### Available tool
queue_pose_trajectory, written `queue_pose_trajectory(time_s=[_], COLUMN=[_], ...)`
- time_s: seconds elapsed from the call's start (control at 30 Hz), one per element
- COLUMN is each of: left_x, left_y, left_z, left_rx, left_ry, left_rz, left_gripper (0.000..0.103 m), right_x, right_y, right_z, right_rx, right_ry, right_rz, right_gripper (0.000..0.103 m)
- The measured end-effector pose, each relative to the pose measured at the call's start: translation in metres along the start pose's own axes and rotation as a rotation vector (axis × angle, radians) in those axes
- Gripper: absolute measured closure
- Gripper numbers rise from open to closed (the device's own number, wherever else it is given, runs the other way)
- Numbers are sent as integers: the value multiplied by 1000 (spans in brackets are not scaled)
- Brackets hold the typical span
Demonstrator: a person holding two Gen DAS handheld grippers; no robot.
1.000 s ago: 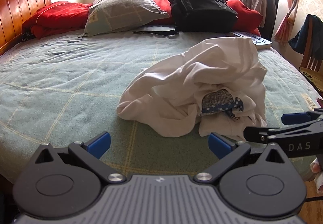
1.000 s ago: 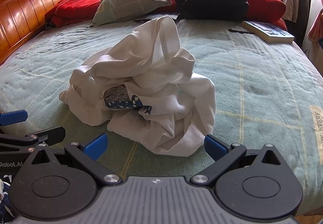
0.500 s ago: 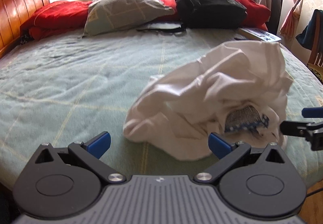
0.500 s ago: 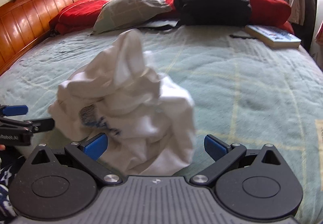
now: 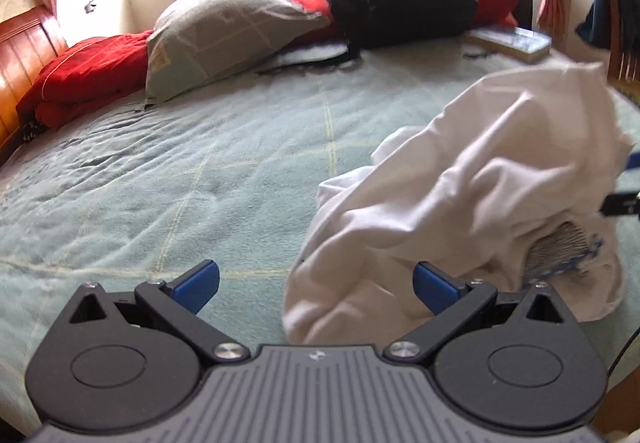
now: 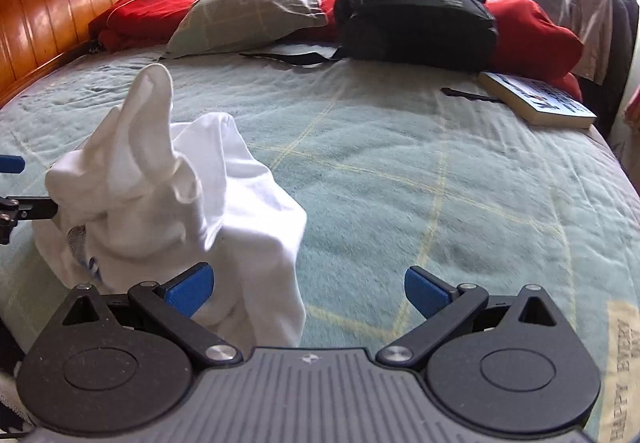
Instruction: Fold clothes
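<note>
Crumpled white shirt (image 5: 472, 203) heaped on green bedspread (image 5: 180, 171), left gripper (image 5: 316, 283) jaws apart, shirt against its right pad, right gripper (image 6: 306, 287) jaws apart, shirt by its left pad

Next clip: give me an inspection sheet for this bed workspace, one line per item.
Surface: green blanket on the bed, wrinkled.
Job's things: white garment, crumpled in a heap, unfolded.
Clutter: black backpack, book, grey pillow, red bedding, all at the far side.
Grippers: left gripper open, nothing between the fingers; right gripper open, heap against its left finger.
Cables: one thin dark cable at the left view's right edge.
Surroundings: wooden headboard, window, hanging clothes.
</note>
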State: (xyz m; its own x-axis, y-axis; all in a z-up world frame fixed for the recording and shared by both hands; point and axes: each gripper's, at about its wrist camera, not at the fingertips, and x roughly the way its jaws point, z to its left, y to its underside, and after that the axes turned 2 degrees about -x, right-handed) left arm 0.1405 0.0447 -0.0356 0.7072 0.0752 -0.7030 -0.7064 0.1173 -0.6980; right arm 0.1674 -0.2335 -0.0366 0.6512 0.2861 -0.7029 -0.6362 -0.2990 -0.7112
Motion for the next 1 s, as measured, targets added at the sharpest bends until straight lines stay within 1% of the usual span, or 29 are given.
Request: queue_pose_trajectory(time_s=[0.13, 0.23, 0.3, 0.4, 0.47, 0.57, 0.63, 0.7, 0.8, 0.87, 1.0], left_x=[18, 29, 33, 34, 37, 41, 42, 42, 47, 54, 56], left_y=[-11, -21, -28, -35, -38, -39, -38, -38, -39, -42, -47], left_z=[2, 5, 12, 30, 43, 57, 58, 52, 41, 41, 52], left_rx=[12, 15, 11, -29, -58, -68, -53, -13, 44, 40, -20], left_ry=[14, 16, -14, -60, -106, -167, -148, -94, -49, -44, -73], left_rz=[19, 7, -13, -40, -37, -19, -5, -5, 3, 10, -2], left_gripper=[1, 1, 1, 1, 1, 1, 1, 1, 1, 1, 1], right_x=[14, 23, 26, 28, 28, 29, 30, 33, 40, 44, 44], right_y=[-9, -14, -16, -20, -22, -25, -26, -27, -29, -31, -34], right_z=[3, 3, 3, -1, -6, -11, -11, -7, -2, -4, -11], right_rx=[-22, -30, -33, -34, -26, -7, -5, -17, -34, -27, -3], right_ry=[-7, 8, 15, 27, 36, 32, 12, -15, -14, -3, 0], right_rz=[11, 23, 28, 27, 28, 27, 30, 34, 49, 58, 54], right_gripper=[0, 0, 0, 0, 0, 0, 0, 0, 0, 0, 0])
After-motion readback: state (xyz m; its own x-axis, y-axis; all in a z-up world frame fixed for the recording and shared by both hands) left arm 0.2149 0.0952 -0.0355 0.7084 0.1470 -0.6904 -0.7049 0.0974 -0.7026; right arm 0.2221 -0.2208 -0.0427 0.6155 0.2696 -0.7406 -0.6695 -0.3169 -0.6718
